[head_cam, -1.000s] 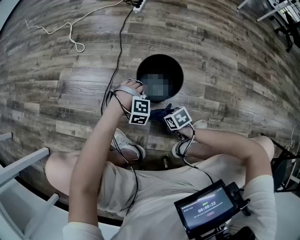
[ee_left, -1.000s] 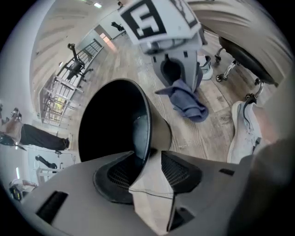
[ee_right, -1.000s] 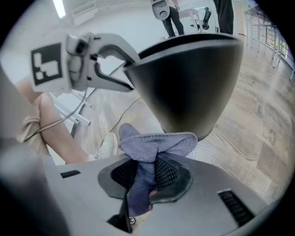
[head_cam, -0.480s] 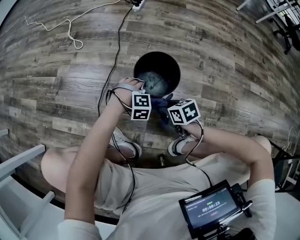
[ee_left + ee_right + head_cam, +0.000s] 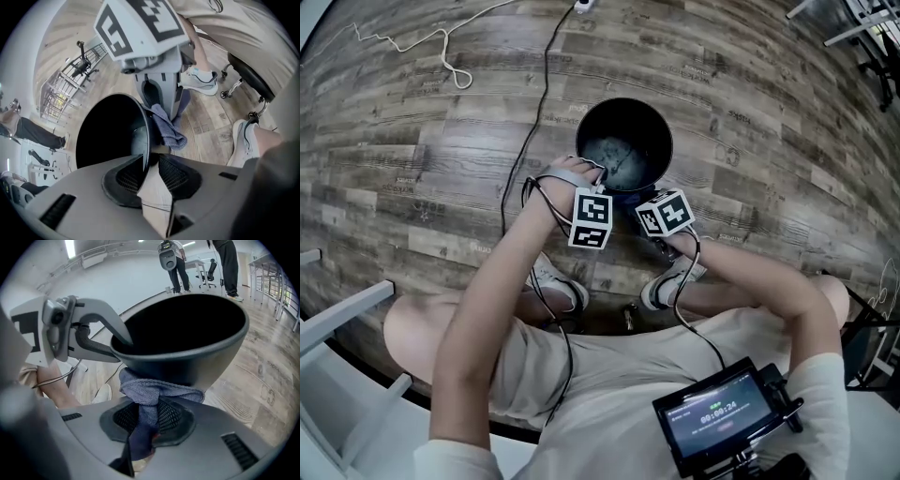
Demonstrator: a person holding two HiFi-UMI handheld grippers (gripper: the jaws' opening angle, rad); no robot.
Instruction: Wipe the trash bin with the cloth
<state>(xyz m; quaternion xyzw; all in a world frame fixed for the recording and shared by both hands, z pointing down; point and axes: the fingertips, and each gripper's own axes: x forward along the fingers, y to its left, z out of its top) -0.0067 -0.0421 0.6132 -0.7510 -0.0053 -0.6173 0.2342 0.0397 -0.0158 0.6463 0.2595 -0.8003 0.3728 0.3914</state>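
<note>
Now the jaws of the left gripper (image 5: 600, 176), just closing, straddle the rim of the trash bin (image 5: 654, 127) on the floor (image 5: 441, 187), with a gap beside one pad. The right gripper (image 5: 636, 199) clamps the blue cloth (image 5: 154, 394) against the bin's outer wall.

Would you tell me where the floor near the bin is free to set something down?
Bare floor: right of the trash bin, and left of the black cable. It is crowded between the bin's near rim and the shoes, around the cloth.
</note>
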